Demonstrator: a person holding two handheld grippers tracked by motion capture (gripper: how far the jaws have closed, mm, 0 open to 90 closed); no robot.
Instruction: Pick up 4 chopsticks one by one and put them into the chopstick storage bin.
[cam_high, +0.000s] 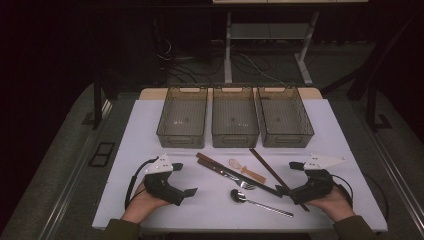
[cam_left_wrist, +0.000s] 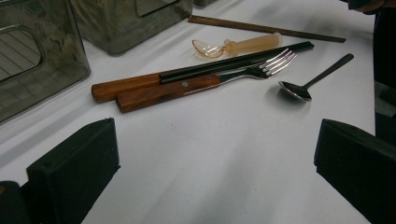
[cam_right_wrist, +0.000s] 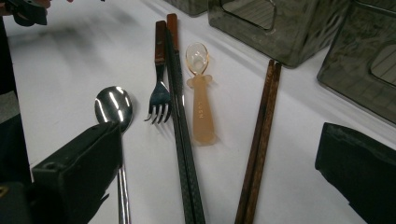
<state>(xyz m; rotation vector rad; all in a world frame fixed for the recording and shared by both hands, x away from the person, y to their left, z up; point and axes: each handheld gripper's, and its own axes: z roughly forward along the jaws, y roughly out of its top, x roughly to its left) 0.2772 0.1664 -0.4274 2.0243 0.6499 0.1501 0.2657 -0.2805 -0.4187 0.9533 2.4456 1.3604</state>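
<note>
Cutlery lies loose on the white table (cam_high: 135, 150) between my two grippers. A fork (cam_high: 239, 181) with a wooden handle lies against a pair of black chopsticks (cam_high: 260, 186). Beside them are a small amber plastic spoon (cam_high: 245, 170), a pair of brown wooden chopsticks (cam_high: 267, 170) and a metal spoon (cam_high: 240, 196). My left gripper (cam_high: 184, 179) rests at the left, open and holding nothing, its jaws pointing at the fork (cam_left_wrist: 210, 81). My right gripper (cam_high: 289, 177) rests at the right, open and holding nothing, with the brown chopsticks (cam_right_wrist: 261, 135) and black chopsticks (cam_right_wrist: 182, 126) running between its jaws.
Three translucent grey bins (cam_high: 181, 135) (cam_high: 235, 136) (cam_high: 287, 136) stand side by side behind the cutlery, all without contents. Beyond the table are a desk frame and cables on the floor (cam_high: 250, 65). Bare table surface lies at the front left.
</note>
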